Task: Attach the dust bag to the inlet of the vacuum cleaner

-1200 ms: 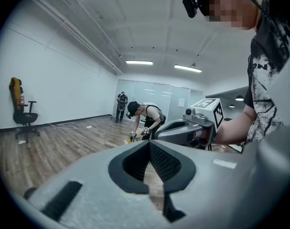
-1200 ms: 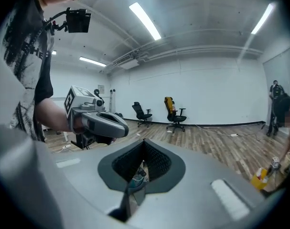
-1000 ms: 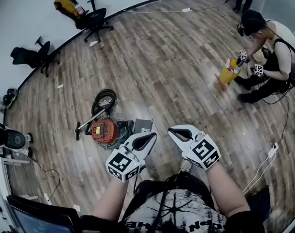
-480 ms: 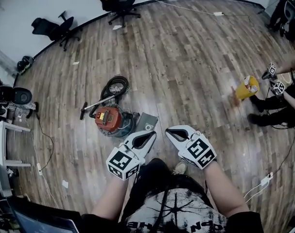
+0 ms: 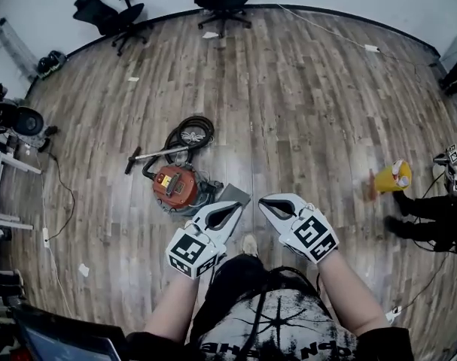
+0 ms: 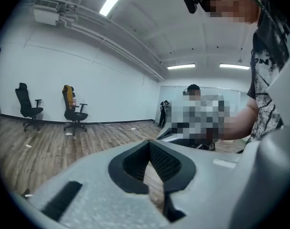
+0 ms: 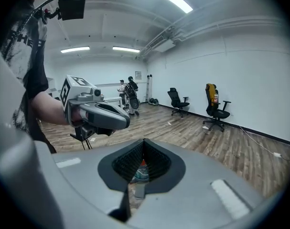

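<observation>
Head view, L claw (image 5: 233, 210): jaws together, nothing held.
R claw (image 5: 269, 204): jaws together, nothing held.
Vacuum cleaner (image 5: 175, 187): orange, on wood floor (image 5: 288, 89), near L claw, not touching.
Room: office chairs (image 5: 111, 13) by far wall.

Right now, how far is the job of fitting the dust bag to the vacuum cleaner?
Done: nothing yet. A flat grey piece, probably the dust bag, lies beside the vacuum cleaner, not attached. In hand: nothing; the left gripper and right gripper are both shut and empty. Left: pick up the bag and fit it to the inlet.
</observation>
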The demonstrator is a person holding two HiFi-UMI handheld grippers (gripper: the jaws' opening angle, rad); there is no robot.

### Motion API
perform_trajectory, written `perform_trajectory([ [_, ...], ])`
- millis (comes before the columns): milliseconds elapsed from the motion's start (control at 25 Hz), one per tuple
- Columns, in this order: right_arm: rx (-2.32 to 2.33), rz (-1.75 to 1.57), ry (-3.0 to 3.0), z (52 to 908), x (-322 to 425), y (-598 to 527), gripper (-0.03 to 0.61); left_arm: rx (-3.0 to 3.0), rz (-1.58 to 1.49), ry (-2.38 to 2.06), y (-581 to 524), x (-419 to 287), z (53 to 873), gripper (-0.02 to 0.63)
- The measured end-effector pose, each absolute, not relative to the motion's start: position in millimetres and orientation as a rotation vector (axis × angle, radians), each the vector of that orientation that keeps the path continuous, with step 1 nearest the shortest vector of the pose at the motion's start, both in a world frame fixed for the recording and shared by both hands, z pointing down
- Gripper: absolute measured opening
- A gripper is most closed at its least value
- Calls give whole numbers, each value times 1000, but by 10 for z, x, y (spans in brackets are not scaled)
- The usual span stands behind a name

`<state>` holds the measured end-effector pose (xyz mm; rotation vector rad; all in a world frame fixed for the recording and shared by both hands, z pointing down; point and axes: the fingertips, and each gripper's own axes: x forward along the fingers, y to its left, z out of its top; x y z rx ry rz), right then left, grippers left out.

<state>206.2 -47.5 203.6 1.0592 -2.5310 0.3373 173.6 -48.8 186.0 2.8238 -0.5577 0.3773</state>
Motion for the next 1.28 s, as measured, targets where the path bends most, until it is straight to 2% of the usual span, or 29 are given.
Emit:
perform_trajectory([
  [360, 873, 275, -2552, 1927, 1549, -1426, 8, 2797, 323, -685, -1443, 1279, 1762, 2],
  [800, 480, 248, -2605, 2255, 1008, -1795, 8, 2615, 294, -1004, -1630, 765, 2077, 2],
  [1040, 200, 276, -2565, 2706, 1089, -1874, 8, 2419, 287, -1238, -1629, 743, 2373, 2],
  [1240, -25, 211, -2467, 3465, 1159, -1908, 9, 2266, 258, -1420, -1733, 706, 2757, 2],
  [1280, -66, 198, -2437, 3678, 1184, -1897, 31, 2236, 250, -1449, -1748, 697, 2846, 2],
])
